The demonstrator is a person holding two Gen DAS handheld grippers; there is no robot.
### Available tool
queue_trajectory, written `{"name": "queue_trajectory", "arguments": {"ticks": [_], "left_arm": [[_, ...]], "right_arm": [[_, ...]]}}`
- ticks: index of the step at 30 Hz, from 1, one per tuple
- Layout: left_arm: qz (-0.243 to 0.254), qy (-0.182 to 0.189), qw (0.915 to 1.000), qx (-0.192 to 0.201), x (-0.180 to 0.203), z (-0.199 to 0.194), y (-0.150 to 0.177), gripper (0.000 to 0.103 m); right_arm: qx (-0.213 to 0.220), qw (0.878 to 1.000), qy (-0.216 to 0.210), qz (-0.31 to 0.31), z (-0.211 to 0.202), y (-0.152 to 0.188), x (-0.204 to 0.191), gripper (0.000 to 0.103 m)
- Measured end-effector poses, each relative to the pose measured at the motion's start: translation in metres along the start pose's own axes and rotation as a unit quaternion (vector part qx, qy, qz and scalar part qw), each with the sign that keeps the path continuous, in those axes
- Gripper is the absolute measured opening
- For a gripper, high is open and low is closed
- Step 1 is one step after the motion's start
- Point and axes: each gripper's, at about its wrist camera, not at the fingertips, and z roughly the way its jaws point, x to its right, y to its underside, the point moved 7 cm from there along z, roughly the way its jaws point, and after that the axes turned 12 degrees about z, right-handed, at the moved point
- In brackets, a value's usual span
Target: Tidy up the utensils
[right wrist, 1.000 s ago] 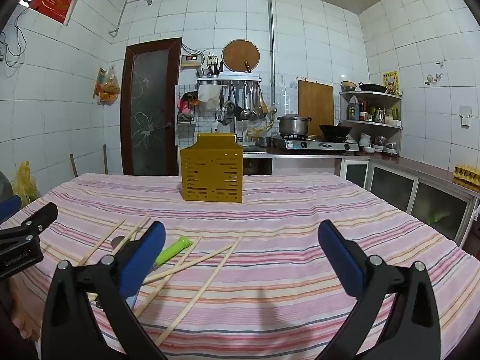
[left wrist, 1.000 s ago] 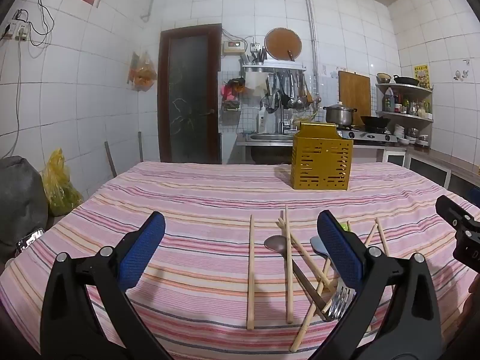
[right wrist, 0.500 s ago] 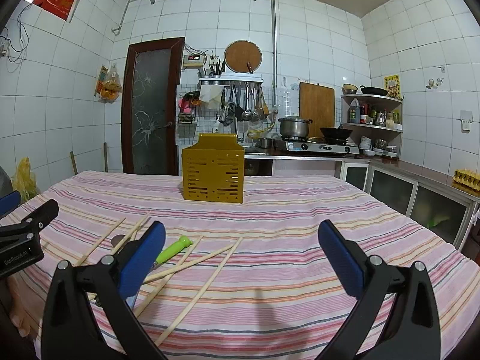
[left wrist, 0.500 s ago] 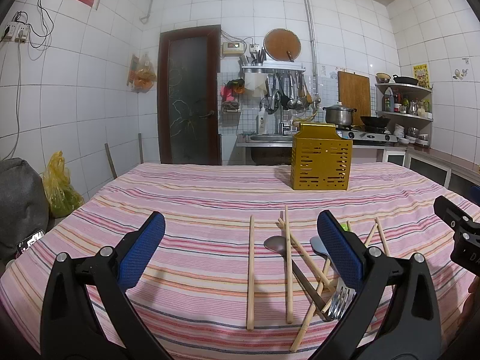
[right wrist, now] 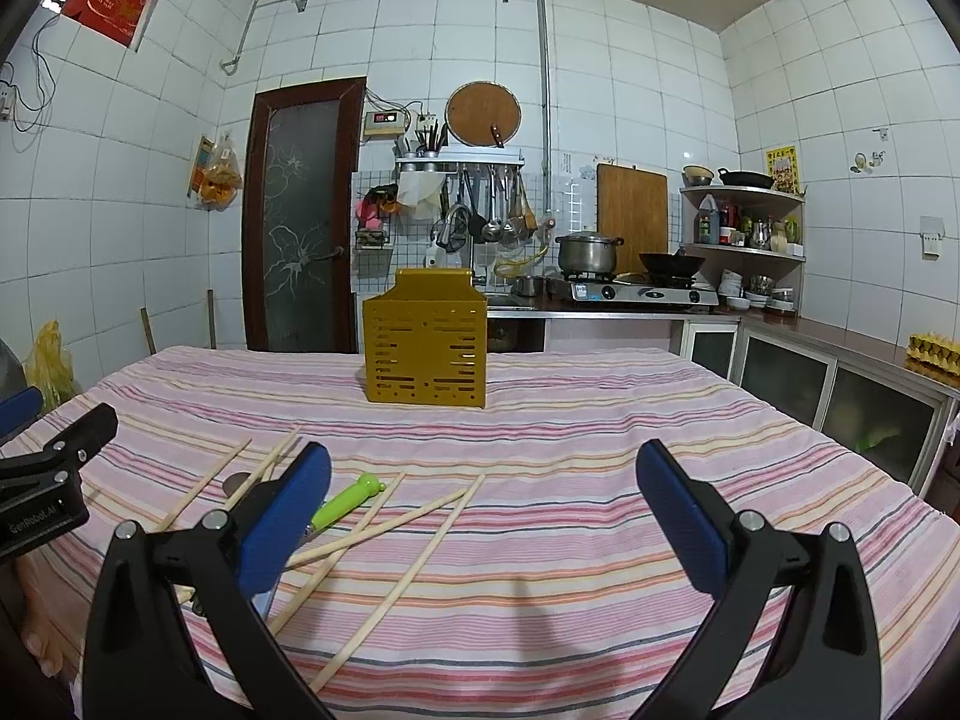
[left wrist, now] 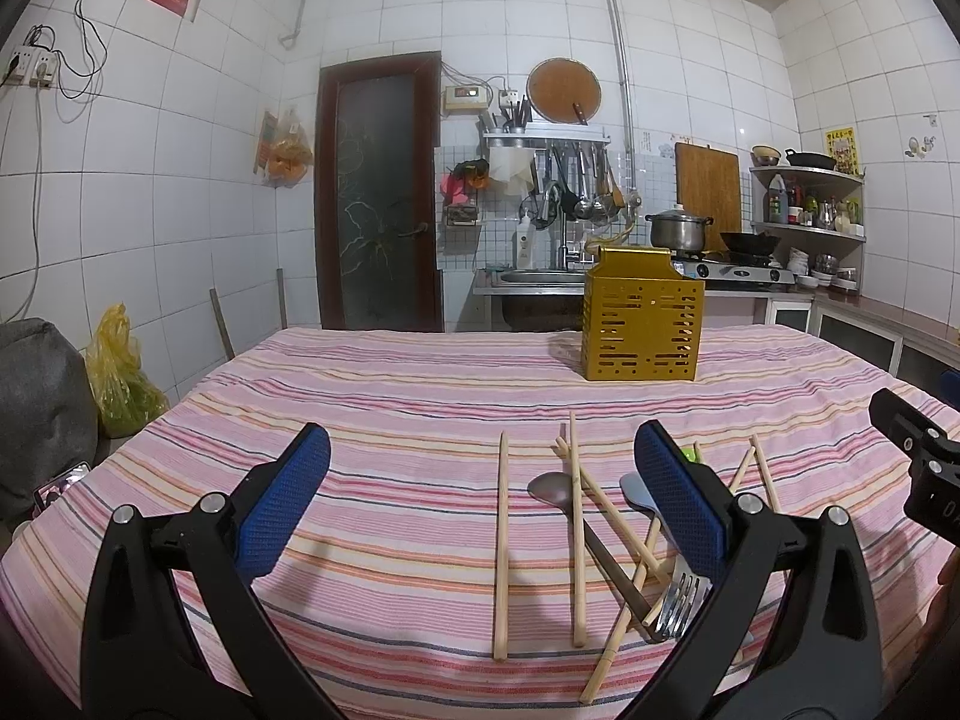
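Observation:
A yellow slotted utensil holder point(left wrist: 641, 315) stands upright mid-table; it also shows in the right wrist view point(right wrist: 425, 339). Several wooden chopsticks point(left wrist: 501, 546) lie loose on the striped cloth, with a metal spoon point(left wrist: 553, 491), a fork point(left wrist: 679, 595) and a green-handled tool point(right wrist: 347, 501) among them. My left gripper point(left wrist: 480, 501) is open and empty, low over the near table, the pile by its right finger. My right gripper point(right wrist: 483, 513) is open and empty, with chopsticks point(right wrist: 396, 546) by its left finger.
The table has a pink striped cloth point(left wrist: 390, 396). Behind it are a sink counter, a stove with a pot point(right wrist: 588, 252) and a wall rack of hanging tools. A door point(left wrist: 378, 192) is at the back left. A yellow bag point(left wrist: 117, 372) sits left on the floor.
Both grippers have hardly moved; the views have shifted only slightly. Nothing was picked up or released.

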Motion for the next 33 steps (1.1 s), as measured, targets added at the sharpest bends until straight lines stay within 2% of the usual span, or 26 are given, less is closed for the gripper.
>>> {"name": "queue_trajectory", "arguments": {"ticks": [33], "left_arm": [[0.002,-0.001,1.0,0.001,0.0013,-0.0012,0.0,0.098]], "right_arm": [[0.004,1.0,0.0,0.005,0.002,0.0032,0.0033,0.099]]}}
